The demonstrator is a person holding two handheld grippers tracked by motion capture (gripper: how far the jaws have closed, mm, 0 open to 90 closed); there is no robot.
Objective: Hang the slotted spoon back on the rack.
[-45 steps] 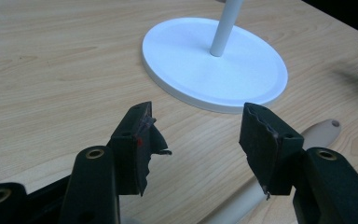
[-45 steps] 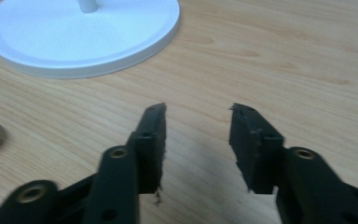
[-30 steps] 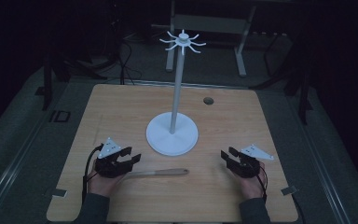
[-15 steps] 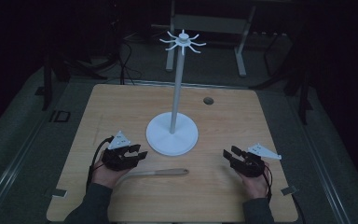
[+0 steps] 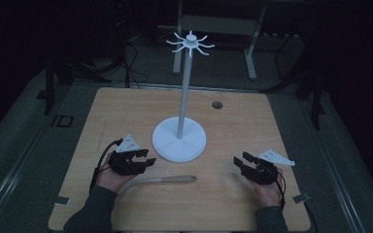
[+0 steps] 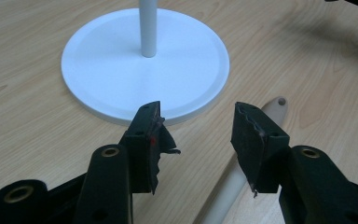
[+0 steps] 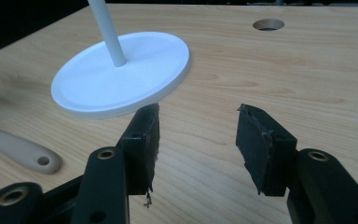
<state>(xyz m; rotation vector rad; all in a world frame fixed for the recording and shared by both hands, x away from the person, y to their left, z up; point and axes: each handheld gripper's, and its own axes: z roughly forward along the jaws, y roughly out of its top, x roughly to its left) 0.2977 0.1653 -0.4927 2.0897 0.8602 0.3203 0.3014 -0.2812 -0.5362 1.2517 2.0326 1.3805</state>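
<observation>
I judged the step in hand to be picking up the spatula (image 5: 160, 180) so it could go onto the hook stand (image 5: 183, 97). To do it well I wanted the left tongs (image 6: 196, 122) brought squarely over the handle, jaws astride it across its width, lowered until the pads flanked it, and only then closed, so the slim handle would not roll away on the worktop (image 5: 252, 121).

The left tongs stood about half open with nothing between the pads; their jaws had just been opening again after a brief squeeze. The spatula lay flat on the worktop just below and to the right of them, its handle end with the hanging hole showing past the right jaw in the left gripper view, near the rim of the stand's white base.

The right tongs (image 7: 198, 122) were wide open and empty, having just been opening, well apart from the spatula, whose holed end (image 7: 42, 161) lay off to their left.
</observation>
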